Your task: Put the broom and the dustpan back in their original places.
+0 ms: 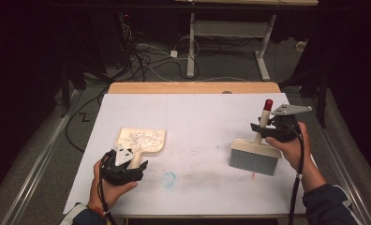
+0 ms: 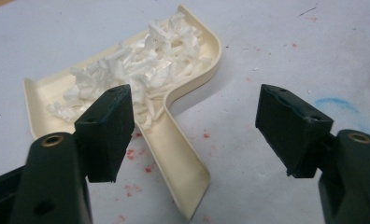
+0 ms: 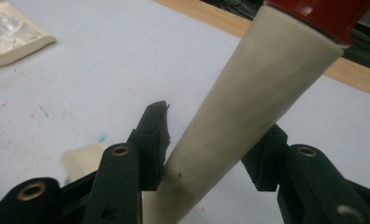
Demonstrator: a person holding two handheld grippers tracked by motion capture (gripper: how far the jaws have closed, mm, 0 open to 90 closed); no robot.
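Note:
A cream dustpan (image 1: 141, 140) full of white scraps (image 2: 141, 65) lies on the white sheet at the left. Its handle (image 2: 178, 158) runs between the jaws of my left gripper (image 1: 136, 164) (image 2: 195, 91), which stand wide open and clear of it. At the right a brush (image 1: 254, 157) with grey bristles rests on the sheet, its cream handle (image 3: 248, 102) pointing up to a red cap (image 1: 268, 104). My right gripper (image 1: 263, 127) (image 3: 218, 119) has the handle between its jaws, which are slightly parted and loose around it.
The white sheet (image 1: 197, 112) covers a wooden table, whose bare edge (image 1: 193, 87) shows at the back. A blue smear (image 1: 169, 179) and red specks mark the sheet near the front. Cables and the legs of another desk (image 1: 191, 51) are on the floor beyond.

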